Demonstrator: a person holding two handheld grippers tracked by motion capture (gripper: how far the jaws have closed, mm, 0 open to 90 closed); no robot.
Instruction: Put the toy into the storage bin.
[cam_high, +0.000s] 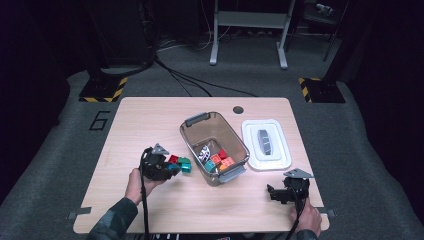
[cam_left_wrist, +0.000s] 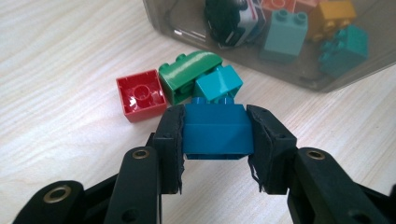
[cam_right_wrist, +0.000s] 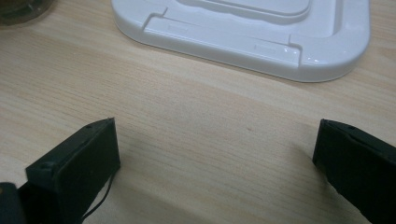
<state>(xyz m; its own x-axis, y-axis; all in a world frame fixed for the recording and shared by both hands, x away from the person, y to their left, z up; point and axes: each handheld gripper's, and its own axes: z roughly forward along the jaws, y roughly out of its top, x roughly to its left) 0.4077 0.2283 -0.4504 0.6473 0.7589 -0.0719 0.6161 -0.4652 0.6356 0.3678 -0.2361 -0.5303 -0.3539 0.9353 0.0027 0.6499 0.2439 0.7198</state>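
Jaws of my left gripper (cam_left_wrist: 217, 149) clamp the blue plastic brick (cam_left_wrist: 215, 131) for the clear tub (cam_high: 192, 137); my right gripper (cam_right_wrist: 217, 163) waits, jaws apart.

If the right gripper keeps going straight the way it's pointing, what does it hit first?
Most likely the white lid. The right gripper, jaws open and empty, points across bare table with the lid's near edge straight ahead. How low the gripper travels is hard to judge.

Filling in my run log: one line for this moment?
left hand-held gripper: shut on blue brick | right hand-held gripper: open, near white lid
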